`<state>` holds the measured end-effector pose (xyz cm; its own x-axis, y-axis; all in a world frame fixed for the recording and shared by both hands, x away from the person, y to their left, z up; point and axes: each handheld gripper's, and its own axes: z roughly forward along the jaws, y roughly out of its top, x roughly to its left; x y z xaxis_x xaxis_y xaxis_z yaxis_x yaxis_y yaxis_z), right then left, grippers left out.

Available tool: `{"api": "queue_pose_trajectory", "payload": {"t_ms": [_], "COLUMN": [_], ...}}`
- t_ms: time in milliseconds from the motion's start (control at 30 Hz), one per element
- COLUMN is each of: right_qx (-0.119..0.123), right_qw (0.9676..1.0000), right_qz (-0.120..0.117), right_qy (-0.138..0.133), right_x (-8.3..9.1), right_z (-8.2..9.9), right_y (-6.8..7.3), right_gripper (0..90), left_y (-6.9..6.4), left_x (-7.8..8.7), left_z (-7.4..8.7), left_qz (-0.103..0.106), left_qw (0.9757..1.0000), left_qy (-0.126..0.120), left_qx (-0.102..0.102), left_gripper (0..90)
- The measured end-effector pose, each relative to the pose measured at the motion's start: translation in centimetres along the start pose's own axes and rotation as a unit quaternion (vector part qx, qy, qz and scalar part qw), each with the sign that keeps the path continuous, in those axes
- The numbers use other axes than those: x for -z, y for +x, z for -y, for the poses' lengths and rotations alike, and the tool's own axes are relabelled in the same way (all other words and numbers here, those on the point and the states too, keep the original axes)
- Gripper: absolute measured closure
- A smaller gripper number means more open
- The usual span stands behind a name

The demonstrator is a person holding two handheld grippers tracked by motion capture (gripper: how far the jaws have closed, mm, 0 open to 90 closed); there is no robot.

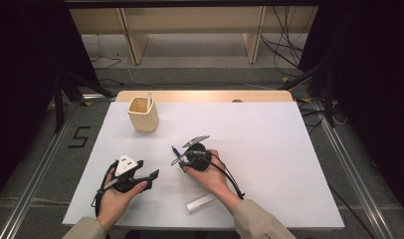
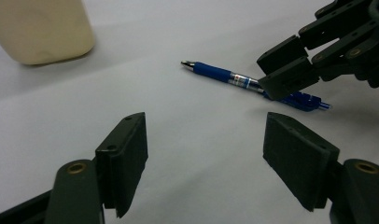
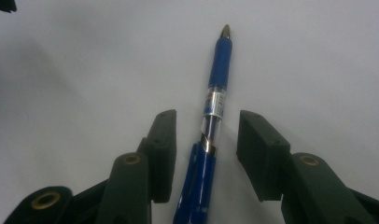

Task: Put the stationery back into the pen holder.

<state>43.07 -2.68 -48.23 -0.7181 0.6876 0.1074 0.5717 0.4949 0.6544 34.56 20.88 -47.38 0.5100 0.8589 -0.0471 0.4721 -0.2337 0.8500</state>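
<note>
Blue pen (image 3: 211, 140) rear cut off by bottom edge, right gripper view.

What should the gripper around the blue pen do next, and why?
Probably close a little more. In the right gripper view, the blue pen lies on the white table between the jaws of the right gripper, with gaps on both sides, so nothing grips it yet. Once pinched, it could likely be lifted toward the beige cup.

- The high view hangs above the person's side, looking forward and down over the whole white table (image 1: 269, 149).
- The left gripper view sits low, near the tabletop, facing the blue pen (image 2: 234, 79).
- The right gripper view looks along that pen (image 3: 211, 135) (very close); all three share it.
</note>
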Motion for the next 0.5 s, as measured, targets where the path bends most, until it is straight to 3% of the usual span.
{"api": "queue_pose_trajectory", "payload": {"t_ms": [500], "right_qx": [0.006], "right_qw": [0.9997], "right_qz": [0.018], "right_qy": [0.013], "right_x": [-0.92], "right_z": [-0.53], "right_y": [0.62], "right_gripper": [65.3], "left_y": [-0.06], "left_x": [-0.13], "left_z": [0.05], "left_qz": [0.000], "left_qw": [1.0000], "left_qy": [0.002], "left_qx": [-0.004], "left_gripper": [30.4]}}
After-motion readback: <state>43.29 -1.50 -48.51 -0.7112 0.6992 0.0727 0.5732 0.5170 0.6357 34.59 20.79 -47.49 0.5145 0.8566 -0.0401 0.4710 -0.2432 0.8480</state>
